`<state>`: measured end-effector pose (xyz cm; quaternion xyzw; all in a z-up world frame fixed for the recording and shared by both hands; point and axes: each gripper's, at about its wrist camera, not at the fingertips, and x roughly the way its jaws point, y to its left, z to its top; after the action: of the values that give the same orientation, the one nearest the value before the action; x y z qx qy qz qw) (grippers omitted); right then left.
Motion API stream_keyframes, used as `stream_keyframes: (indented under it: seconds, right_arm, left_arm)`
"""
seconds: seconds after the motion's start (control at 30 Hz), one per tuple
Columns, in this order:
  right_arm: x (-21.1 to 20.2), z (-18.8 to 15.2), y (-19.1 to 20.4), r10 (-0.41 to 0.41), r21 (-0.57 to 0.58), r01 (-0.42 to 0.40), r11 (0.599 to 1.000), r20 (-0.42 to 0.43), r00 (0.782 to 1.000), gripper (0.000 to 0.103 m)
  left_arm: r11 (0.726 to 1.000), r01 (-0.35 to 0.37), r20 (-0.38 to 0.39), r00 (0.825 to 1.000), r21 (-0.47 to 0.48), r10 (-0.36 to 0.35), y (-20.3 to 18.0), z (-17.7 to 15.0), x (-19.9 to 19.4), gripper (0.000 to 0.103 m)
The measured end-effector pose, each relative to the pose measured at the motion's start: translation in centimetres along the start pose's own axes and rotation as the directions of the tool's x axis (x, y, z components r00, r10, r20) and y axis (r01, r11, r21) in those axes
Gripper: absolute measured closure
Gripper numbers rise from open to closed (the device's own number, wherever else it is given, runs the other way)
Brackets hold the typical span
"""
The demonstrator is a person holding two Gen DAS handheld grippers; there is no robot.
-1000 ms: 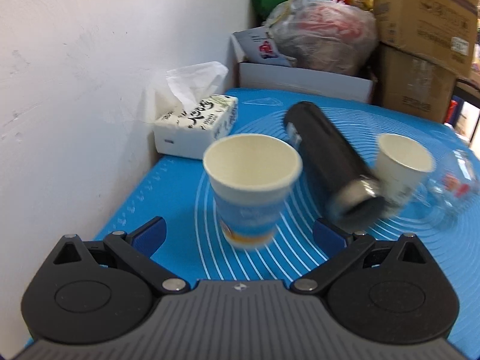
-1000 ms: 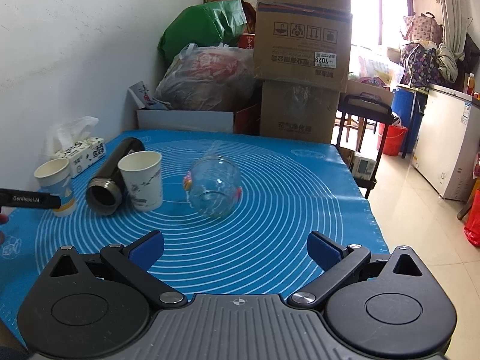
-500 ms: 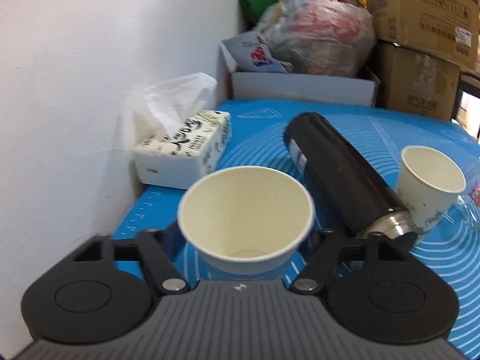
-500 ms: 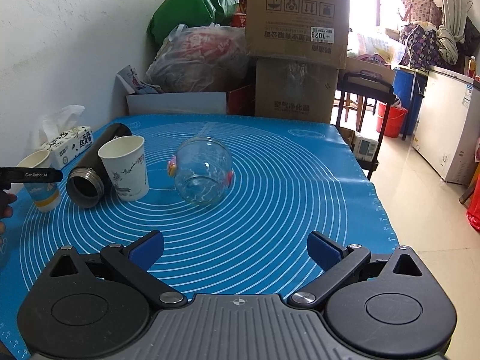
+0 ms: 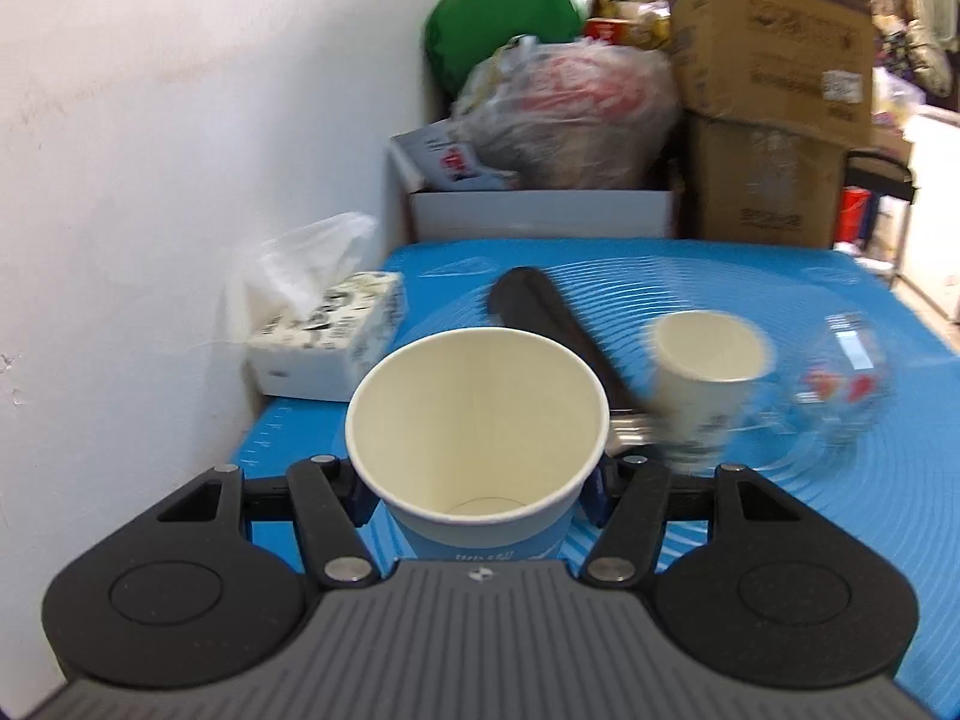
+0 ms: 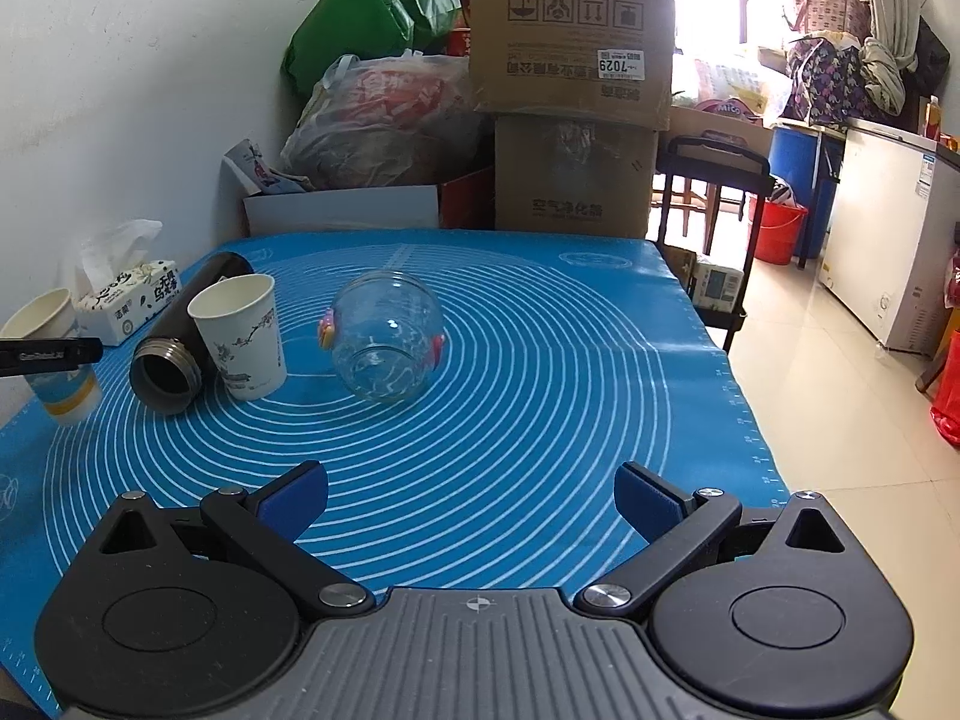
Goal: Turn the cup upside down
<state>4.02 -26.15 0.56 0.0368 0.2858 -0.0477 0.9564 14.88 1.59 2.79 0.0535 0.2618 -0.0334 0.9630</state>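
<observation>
A paper cup [image 5: 477,438] with a blue and orange band stands upright, mouth up, between the fingers of my left gripper [image 5: 477,495], which is shut on its sides. In the right wrist view the same cup [image 6: 51,360] is at the far left, lifted a little off the blue mat [image 6: 540,396], with a left finger [image 6: 51,353] across it. My right gripper [image 6: 471,492] is open and empty over the mat's near edge.
A second paper cup [image 6: 243,342] with a flower print stands upright beside a black flask [image 6: 177,339] lying on its side. A glass jar [image 6: 384,339] lies mid-mat. A tissue box [image 5: 327,336] sits by the wall. Boxes and bags [image 6: 570,96] crowd the far end.
My left gripper moved up to the blue-banded cup, closed on its sides and raised it slightly. The right gripper drifted a little, still open.
</observation>
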Motion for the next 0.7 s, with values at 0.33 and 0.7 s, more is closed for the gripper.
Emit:
stream_keyframes:
  seconds: [0.33, 0.7]
  right_arm:
    - [-0.6, -0.8, -4.3, -0.025, 0.080, 0.028, 0.996, -0.040, 0.999, 0.000]
    - [0.7, -2.1, -7.1, -0.050, 0.120, 0.061, 0.991, -0.098, 0.994, 0.000]
  left_arm:
    - [0.982, 0.176, -0.052, 0.984, 0.064, -0.173, -9.6, -0.4, -1.6, 0.040]
    - [0.967, 0.209, -0.106, 0.975, 0.142, -0.195, -16.5, -2.5, 0.8, 0.040]
